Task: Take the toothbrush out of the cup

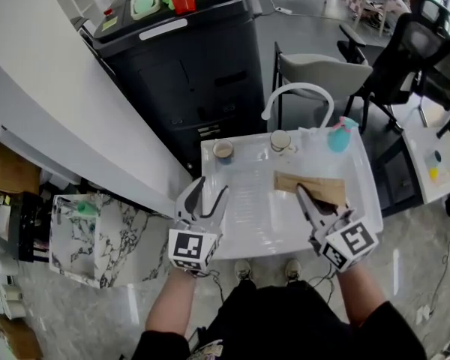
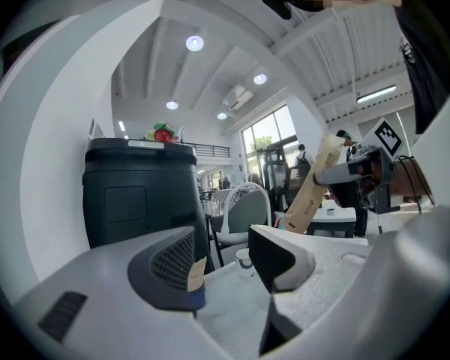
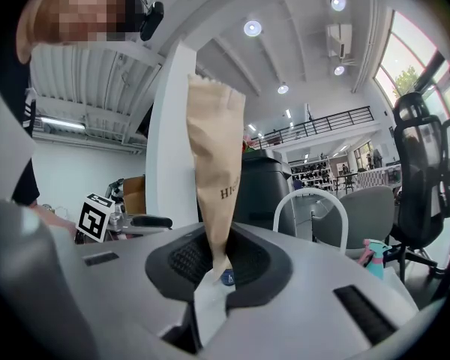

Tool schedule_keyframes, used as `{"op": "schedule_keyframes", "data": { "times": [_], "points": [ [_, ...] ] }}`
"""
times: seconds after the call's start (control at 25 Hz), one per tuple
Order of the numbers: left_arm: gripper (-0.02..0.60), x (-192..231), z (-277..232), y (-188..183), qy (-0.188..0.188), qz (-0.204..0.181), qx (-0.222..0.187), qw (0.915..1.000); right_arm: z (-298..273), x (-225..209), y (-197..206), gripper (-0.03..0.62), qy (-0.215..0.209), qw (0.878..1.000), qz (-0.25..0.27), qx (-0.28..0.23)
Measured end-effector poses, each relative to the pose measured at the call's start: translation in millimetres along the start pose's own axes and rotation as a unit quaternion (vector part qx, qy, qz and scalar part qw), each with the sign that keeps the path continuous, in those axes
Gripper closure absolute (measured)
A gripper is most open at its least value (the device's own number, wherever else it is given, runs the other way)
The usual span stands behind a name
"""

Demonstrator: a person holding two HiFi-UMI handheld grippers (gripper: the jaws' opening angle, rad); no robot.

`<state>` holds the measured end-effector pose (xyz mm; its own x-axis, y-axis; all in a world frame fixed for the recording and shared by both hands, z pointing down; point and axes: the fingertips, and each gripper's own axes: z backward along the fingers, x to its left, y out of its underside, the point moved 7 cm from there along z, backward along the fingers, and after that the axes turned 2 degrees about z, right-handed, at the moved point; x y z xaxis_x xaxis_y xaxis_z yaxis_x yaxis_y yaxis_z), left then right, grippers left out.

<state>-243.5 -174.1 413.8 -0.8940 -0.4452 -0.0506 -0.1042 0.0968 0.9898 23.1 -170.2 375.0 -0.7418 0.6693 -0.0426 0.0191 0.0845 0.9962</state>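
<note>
A long brown paper packet (image 1: 312, 187) lies flat over the white tray-like table (image 1: 240, 231), with my right gripper (image 1: 304, 198) shut on its near end. In the right gripper view the packet (image 3: 217, 156) stands up from between the jaws of the right gripper (image 3: 221, 272). Two small cups (image 1: 223, 151) (image 1: 280, 140) stand at the table's far edge. My left gripper (image 1: 209, 194) hovers over the table's near left, open and holding nothing. In the left gripper view one cup (image 2: 244, 257) shows between the open jaws, and the packet (image 2: 310, 190) shows at right. No toothbrush is visible.
A teal spray bottle (image 1: 340, 134) stands at the table's far right corner. Behind the table are a white hooped chair (image 1: 296, 90), a black cabinet (image 1: 184, 58) with red and green items on top, and a black office chair (image 1: 409, 47). A marbled block (image 1: 90, 231) sits at left.
</note>
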Motion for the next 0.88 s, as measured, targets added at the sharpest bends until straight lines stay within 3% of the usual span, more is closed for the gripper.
{"op": "schedule_keyframes", "data": {
  "times": [0.16,0.36,0.88],
  "points": [
    [0.373,6,-21,10,0.003,-0.031,0.0,0.9995,-2,-14,8,0.549,0.003,1.0,-0.009,0.005],
    [0.371,18,-47,34,0.008,-0.048,0.029,0.9984,-12,-23,17,0.549,0.015,1.0,-0.018,0.014],
    [0.37,70,-109,97,0.039,-0.045,0.087,0.9945,-51,-22,41,0.549,0.042,0.997,-0.029,0.053]
  ]
}}
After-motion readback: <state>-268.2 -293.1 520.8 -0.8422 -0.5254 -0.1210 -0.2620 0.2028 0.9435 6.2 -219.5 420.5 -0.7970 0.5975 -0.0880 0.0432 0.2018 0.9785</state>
